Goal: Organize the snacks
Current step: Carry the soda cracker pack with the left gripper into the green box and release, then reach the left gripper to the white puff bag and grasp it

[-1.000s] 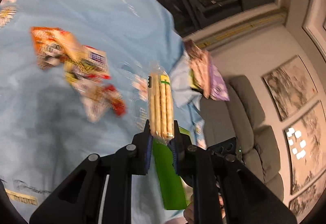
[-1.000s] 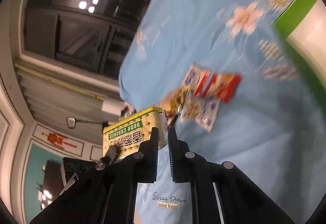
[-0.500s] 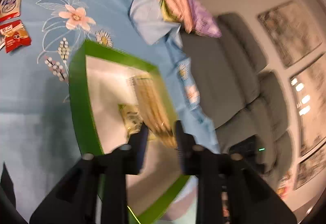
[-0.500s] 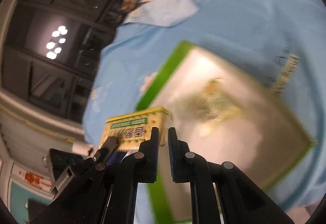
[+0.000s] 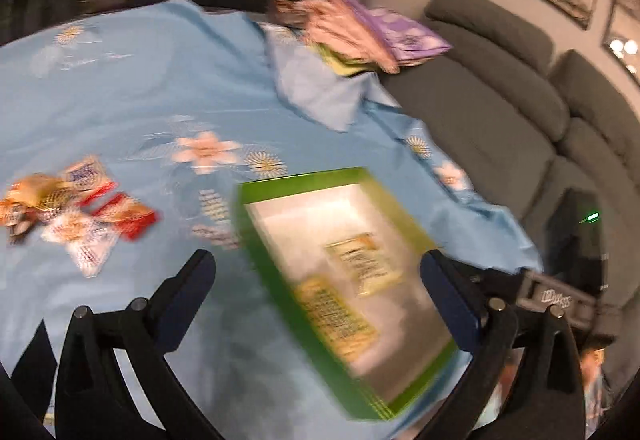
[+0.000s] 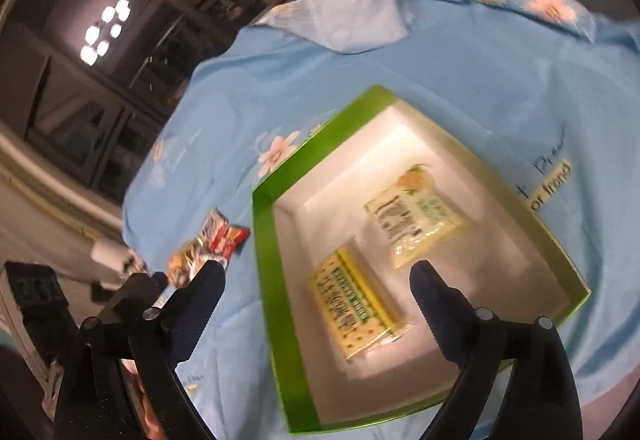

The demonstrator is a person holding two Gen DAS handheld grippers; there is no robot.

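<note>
Both of my grippers are empty now. A second ago my left gripper [image 5: 316, 272] was pinching a pack of long biscuit sticks, and my right gripper [image 6: 316, 280] was pinching the soda cracker pack [image 6: 356, 310]. Now both sets of fingers are spread wide with nothing in them.

The soda cracker pack lies flat inside the green box [image 6: 264, 252], close to the box's left wall and near its front edge. A pale yellow snack bag [image 6: 416, 212] lies beside it, more toward the middle of the box and a bit further back. The two are near each other but not touching. In the left view the box [image 5: 304, 180] is blurry, and I can make out two yellowish packs in it but cannot tell which is which. I cannot find the biscuit sticks for sure in either view.

So I think this drop is done. The box sits near the front right side of the blue flowered bedsheet [image 5: 140, 88].

More work is left. A little heap of small snack packets [image 5: 72, 208] sits on the sheet, off to the left of the box and well apart from it. I also see it past the left finger in the right view [image 6: 216, 244]. My guess is that those go in next.
</note>
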